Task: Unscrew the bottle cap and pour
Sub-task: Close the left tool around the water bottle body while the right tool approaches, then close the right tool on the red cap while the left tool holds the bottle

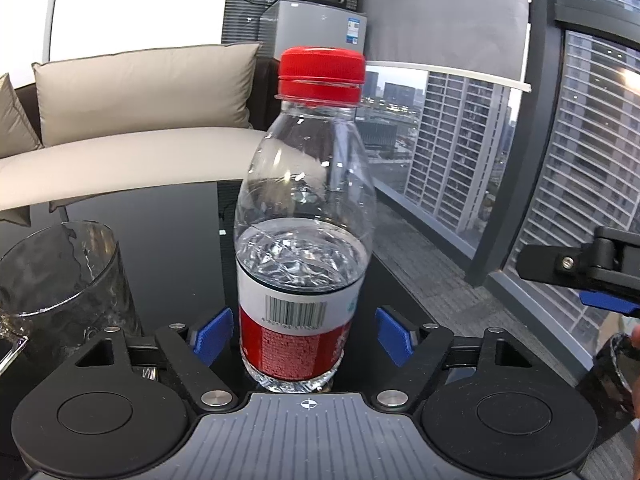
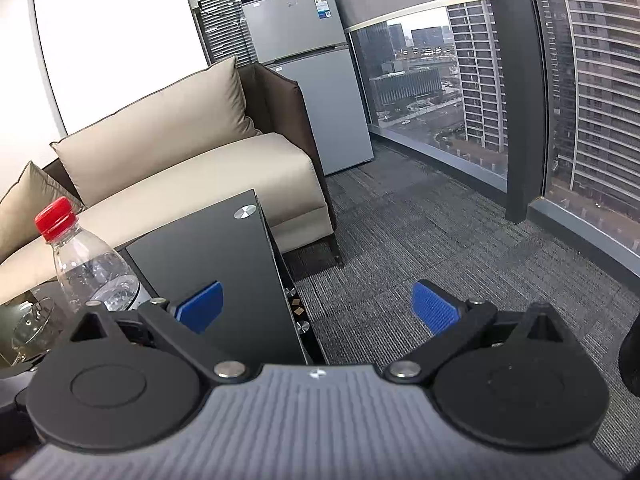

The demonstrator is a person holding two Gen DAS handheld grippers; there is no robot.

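bottle part-full of water, cap on | glass beside | left tool straddles bottle, pads apart; right tool open, empty

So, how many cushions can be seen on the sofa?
2. One large beige cushion stands against the sofa back. A second cushion sits to its left, cut by the picture edge. More may be hidden beyond that edge.

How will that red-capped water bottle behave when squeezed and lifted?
The water bottle is thin clear plastic, so it will probably dent under the pads. It looks about half full, so fairly light. Tall and narrow, it may tip if nudged near the red cap.
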